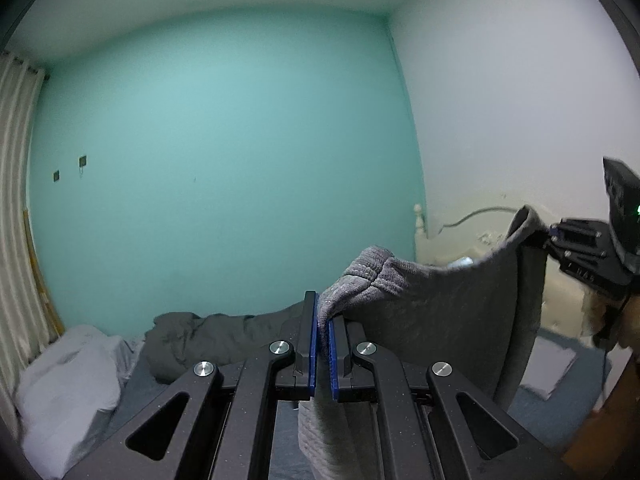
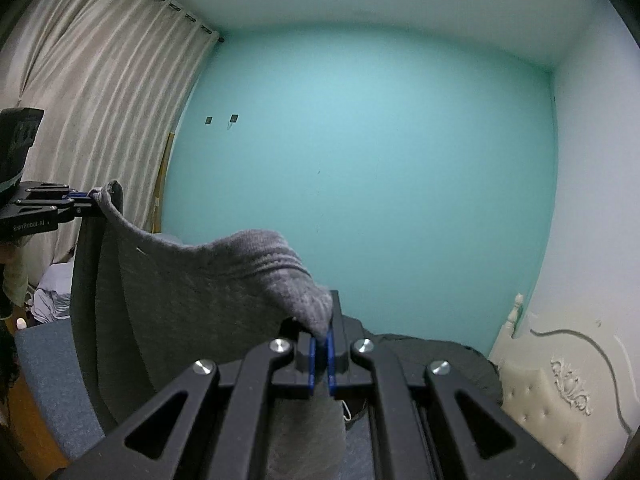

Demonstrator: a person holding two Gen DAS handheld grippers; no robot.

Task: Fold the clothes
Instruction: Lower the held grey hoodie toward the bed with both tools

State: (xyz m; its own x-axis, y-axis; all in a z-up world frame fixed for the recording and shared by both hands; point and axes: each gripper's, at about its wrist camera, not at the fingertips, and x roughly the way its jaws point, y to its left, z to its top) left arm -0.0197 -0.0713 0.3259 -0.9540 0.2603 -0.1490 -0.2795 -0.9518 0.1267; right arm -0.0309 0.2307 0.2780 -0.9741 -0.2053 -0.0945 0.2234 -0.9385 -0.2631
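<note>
Both tongs are clamped on one grey knitted garment point(image 1: 440, 304), held up in the air above the bed point(image 1: 144, 380). Left tongs point(image 1: 322, 344) pinch a thick ribbed edge between narrow blue pads point(image 1: 313, 344), with more knit hanging below the jaws. Right tongs point(image 2: 320, 354) grip another part of the same edge, their blue pads nearly together with the cloth bunched over them. Between the two, the fabric sags in a shallow curve and drapes downward. On the bed lie a dark rumpled blanket point(image 1: 208, 340) and a pale pillow point(image 1: 68, 392) towards its left side, below a teal wall point(image 1: 224, 160). A cream curtain point(image 2: 100, 72) hangs at left; a white headboard point(image 2: 552, 384) stands at right.
</note>
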